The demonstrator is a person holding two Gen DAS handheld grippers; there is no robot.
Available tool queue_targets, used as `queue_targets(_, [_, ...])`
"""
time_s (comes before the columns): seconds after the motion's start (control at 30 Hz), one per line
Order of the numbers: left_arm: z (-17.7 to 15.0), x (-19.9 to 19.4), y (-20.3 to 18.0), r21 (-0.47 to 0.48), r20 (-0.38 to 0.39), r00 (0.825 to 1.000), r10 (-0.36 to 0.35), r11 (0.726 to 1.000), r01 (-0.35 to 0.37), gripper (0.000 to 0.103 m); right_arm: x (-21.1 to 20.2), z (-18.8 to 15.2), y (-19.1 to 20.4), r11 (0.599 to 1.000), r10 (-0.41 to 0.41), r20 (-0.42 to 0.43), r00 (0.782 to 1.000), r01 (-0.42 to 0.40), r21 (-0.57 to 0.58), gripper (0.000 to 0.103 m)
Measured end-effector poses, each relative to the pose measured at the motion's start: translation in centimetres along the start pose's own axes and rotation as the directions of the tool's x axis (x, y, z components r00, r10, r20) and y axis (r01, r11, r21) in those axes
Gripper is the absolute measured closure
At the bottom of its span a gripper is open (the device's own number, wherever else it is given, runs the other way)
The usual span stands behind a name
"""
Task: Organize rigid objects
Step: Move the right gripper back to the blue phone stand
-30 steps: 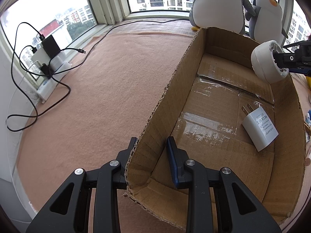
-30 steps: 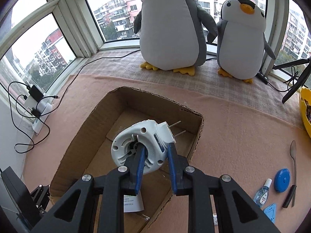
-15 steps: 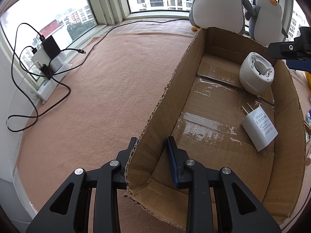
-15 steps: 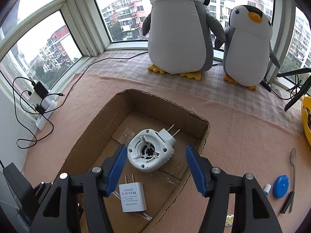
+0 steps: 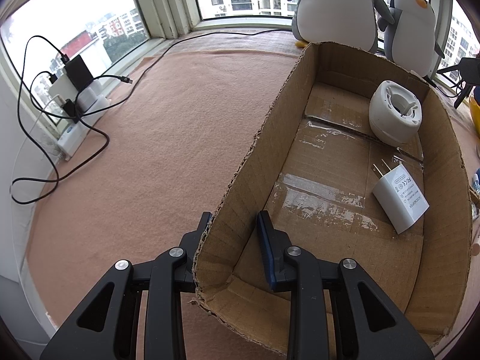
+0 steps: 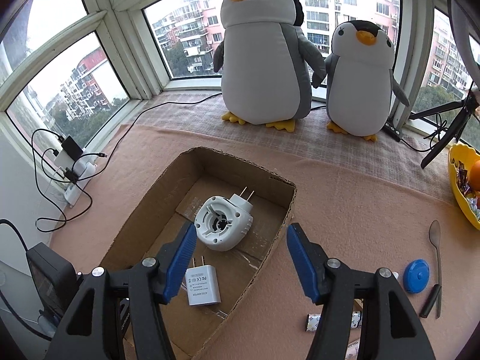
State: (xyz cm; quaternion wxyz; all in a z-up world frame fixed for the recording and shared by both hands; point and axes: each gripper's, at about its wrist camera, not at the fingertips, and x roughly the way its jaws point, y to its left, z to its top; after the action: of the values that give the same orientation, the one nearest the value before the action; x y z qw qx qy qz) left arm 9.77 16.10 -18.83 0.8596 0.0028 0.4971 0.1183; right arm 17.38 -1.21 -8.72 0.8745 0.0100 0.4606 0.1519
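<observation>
Two white things already lie inside the cardboard box (image 6: 288,207): the round plug-in device (image 6: 223,225) near its far end and the flat adapter (image 6: 202,285) nearer the camera, close together but apart. Above them, the right gripper (image 6: 240,255) has its jaws apart and empty. The left gripper (image 5: 234,234) has its jaws clamped on the box's near wall, which keeps the box steady. I judge the next pick is among the items on the pink blanket (image 6: 345,210), such as the blue round case (image 6: 416,276) or the spoon (image 6: 436,246). Approach it squarely and close the jaws over its middle.
</observation>
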Motion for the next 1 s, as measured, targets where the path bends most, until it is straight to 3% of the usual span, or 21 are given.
queue_targets(0.3, [0.0, 0.0, 0.0, 0.004, 0.001, 1.0, -0.001, 1.0, 0.001, 0.076, -7.4, -1.6, -3.6, 0.999, -0.016, 0.06, 0.998, 0.013, 0.046, 0.044])
queue_targets(0.7, [0.0, -0.1, 0.0, 0.018, 0.005, 1.0, -0.002, 1.0, 0.002, 0.076, -19.4, -5.7, -10.1, 0.983, -0.145, 0.146, 0.979, 0.125, 0.137, 0.044])
queue_targets(0.87, [0.0, -0.1, 0.0, 0.024, 0.006, 1.0, -0.002, 1.0, 0.002, 0.076, -22.0, -8.0, -11.8, 0.975, -0.188, 0.144, 0.971, 0.167, 0.15, 0.044])
queue_targets(1.0, [-0.1, -0.1, -0.1, 0.033, 0.007, 1.0, 0.001, 0.999, -0.001, 0.076, -21.7, -10.2, -13.2, 0.969, -0.208, 0.128, 0.97, 0.186, 0.162, 0.044])
